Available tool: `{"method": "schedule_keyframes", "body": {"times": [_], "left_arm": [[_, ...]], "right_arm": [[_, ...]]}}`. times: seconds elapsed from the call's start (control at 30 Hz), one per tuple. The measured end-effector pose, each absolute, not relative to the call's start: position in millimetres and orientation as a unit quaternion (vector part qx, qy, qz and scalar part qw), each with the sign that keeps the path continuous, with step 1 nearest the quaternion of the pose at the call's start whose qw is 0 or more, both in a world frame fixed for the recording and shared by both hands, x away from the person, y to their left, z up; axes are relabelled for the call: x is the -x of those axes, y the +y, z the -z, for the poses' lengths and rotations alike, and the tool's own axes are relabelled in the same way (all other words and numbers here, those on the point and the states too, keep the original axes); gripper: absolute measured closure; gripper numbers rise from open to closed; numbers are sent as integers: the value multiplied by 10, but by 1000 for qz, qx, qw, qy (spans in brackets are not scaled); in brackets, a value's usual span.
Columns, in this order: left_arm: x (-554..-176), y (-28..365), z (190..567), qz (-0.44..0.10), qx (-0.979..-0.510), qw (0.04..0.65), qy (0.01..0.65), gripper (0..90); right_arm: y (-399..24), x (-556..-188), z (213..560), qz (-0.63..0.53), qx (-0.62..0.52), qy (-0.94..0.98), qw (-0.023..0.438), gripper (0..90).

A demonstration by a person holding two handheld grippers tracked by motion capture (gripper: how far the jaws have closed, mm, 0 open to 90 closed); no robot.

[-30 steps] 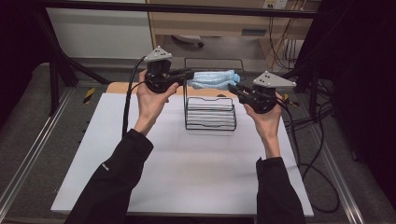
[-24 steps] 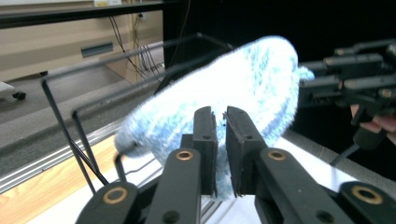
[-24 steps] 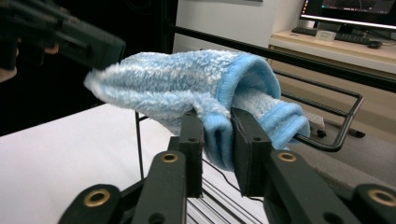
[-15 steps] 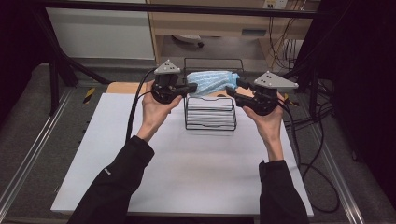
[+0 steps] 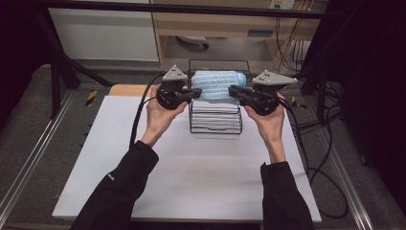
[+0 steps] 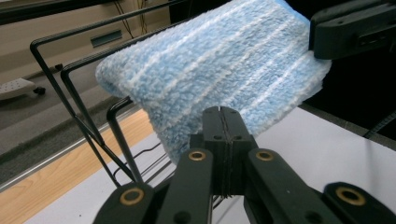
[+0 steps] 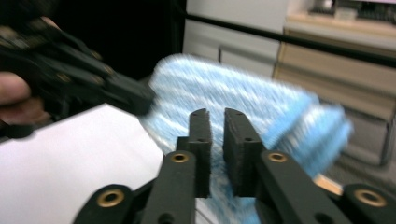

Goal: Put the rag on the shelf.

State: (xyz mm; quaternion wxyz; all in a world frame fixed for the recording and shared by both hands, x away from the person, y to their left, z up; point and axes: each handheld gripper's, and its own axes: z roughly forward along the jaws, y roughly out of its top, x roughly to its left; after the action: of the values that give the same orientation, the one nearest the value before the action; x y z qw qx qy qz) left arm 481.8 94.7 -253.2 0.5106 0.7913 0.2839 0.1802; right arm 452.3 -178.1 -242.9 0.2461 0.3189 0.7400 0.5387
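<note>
I hold the blue towel (image 5: 216,86) over the wire rack (image 5: 215,120): left gripper (image 5: 195,92) clamped on its edge, right gripper (image 5: 233,91) apparently pinching too, jaws just closing. Next: lower it in.

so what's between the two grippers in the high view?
The folded blue towel spans the gap between the left gripper and the right gripper, above the black wire rack, as the high view shows.

- towel (image 5: 218,85): lt blue w/ white stripes, betw both tongs
- wire rack (image 5: 215,123): black, below towel
- table (image 5: 191,177): white
- board (image 5: 125,89): tan, left of left tongs
</note>
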Motion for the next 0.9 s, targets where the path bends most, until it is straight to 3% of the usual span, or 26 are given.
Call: {"method": "schedule_keyframes", "body": {"times": [0.43,0.67,0.9], "left_arm": [[-4931,912,2663,-189,-791,503,294,894],[-4984,920,2731,-183,-784,510,301,886],[-4852,1030,2641,-181,-781,521,292,804]], "right_arm": [[-1906,-4696,2759,-527,-354,728,259,884],[-1871,-4756,2834,-521,-359,727,267,857],[-1927,-4628,2766,-538,-345,723,262,781]]}}
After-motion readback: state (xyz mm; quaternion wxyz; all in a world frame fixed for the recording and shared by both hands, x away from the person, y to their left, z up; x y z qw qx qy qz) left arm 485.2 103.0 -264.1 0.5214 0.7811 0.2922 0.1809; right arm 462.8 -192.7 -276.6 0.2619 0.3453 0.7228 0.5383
